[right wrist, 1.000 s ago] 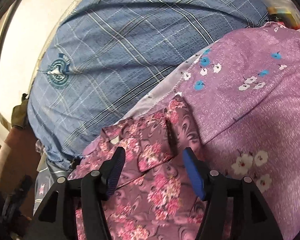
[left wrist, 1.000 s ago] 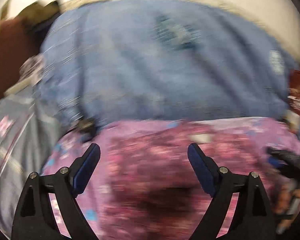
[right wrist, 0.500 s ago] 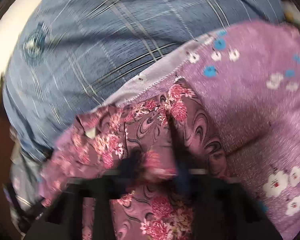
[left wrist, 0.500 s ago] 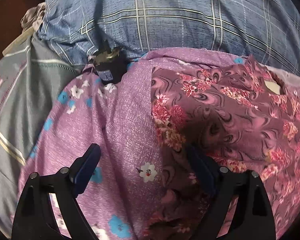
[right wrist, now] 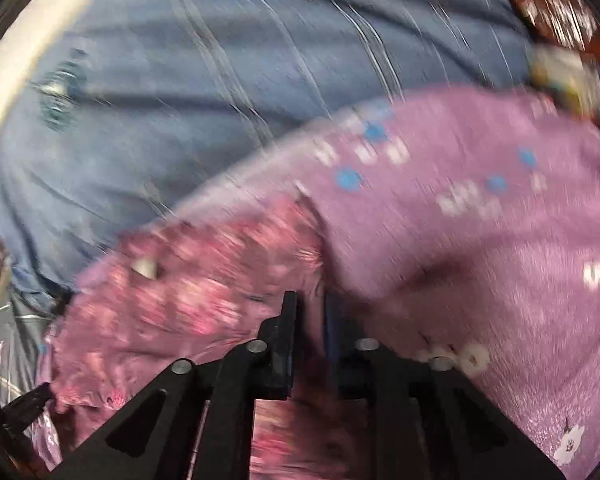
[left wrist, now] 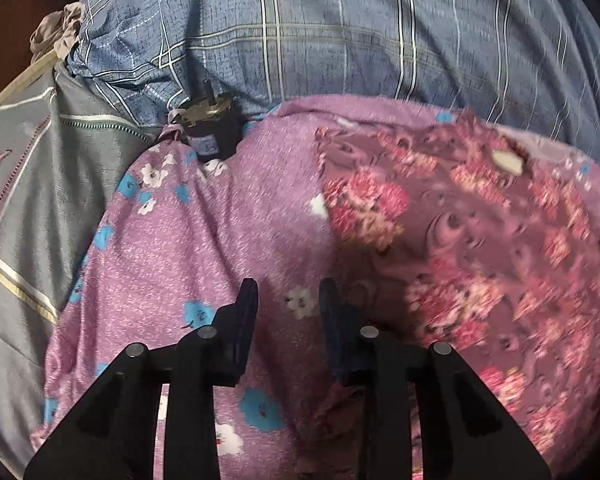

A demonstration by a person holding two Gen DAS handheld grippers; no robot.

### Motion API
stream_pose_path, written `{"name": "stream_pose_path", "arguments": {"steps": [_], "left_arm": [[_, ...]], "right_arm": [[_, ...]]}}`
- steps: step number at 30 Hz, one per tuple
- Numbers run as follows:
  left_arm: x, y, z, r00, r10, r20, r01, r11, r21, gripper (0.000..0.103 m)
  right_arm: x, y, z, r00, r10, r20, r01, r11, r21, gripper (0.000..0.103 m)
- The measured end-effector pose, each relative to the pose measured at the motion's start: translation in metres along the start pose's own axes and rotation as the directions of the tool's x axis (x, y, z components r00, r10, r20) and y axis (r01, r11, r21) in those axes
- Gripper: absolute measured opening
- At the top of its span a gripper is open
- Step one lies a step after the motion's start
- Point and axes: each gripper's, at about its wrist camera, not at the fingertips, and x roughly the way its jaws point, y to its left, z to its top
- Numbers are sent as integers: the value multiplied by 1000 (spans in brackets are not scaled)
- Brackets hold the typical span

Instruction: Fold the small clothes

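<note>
A small mauve garment [left wrist: 460, 240] with pink flowers lies spread on a lilac flowered sheet [left wrist: 180, 260]. My left gripper [left wrist: 288, 304] hovers low at the garment's left edge. Its jaws are closing, and only the sheet shows in the gap between them. In the blurred right wrist view the same garment [right wrist: 188, 292] stretches to the left. My right gripper [right wrist: 310, 312] has a fold of it in its narrow gap. These jaws are opening slightly, with cloth still between the pads.
A blue checked quilt [left wrist: 340, 32] bulges behind the garment, also blurred in the right wrist view [right wrist: 180, 100]. A small black device [left wrist: 210, 128] sits at the sheet's far edge. Grey striped bedding [left wrist: 32, 184] lies to the left.
My left gripper's jaws have narrowed from wide apart to a small gap at the garment's left edge. The right gripper's jaws have come together on the garment, and its view is blurred by motion.
</note>
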Motion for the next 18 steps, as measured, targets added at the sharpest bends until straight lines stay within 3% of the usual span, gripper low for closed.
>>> {"name": "stream_pose_path", "arguments": {"steps": [2,3,4,6,7,9,11,15,16,18], "left_arm": [[-8,-3,5,999,-26,41,27,999,-22,35],[-14,-6,8,997,-46,67,49,998,-30,45],[-17,-10,11,993,-62,96,66,997,-38,57],[-21,-22,13,987,-80,139,85,996,-36,65],[-19,-30,12,987,-87,136,89,996,-15,65],[-5,-49,9,994,-57,88,52,997,54,65],[19,-66,-1,1000,22,0,-21,991,135,65],[17,-61,-6,1000,15,9,-16,986,166,67],[13,-58,-6,1000,4,11,-6,987,159,67],[2,-46,-8,1000,-13,24,10,991,131,66]], "right_arm": [[-5,-13,3,999,43,-1,-43,996,74,28],[-15,-14,6,997,62,38,-65,994,85,30],[-28,-9,9,991,83,104,-90,994,63,31],[-41,5,8,975,141,170,-143,990,-1,32],[-42,14,7,969,185,164,-182,983,-33,32],[-35,30,2,963,240,124,-232,970,-77,31],[-23,51,-8,965,252,73,-241,962,-128,31],[25,80,-33,982,119,-148,-154,955,-254,29],[19,84,-36,988,115,-103,-141,946,-291,29],[14,88,-34,985,103,-139,-142,938,-317,30]]}}
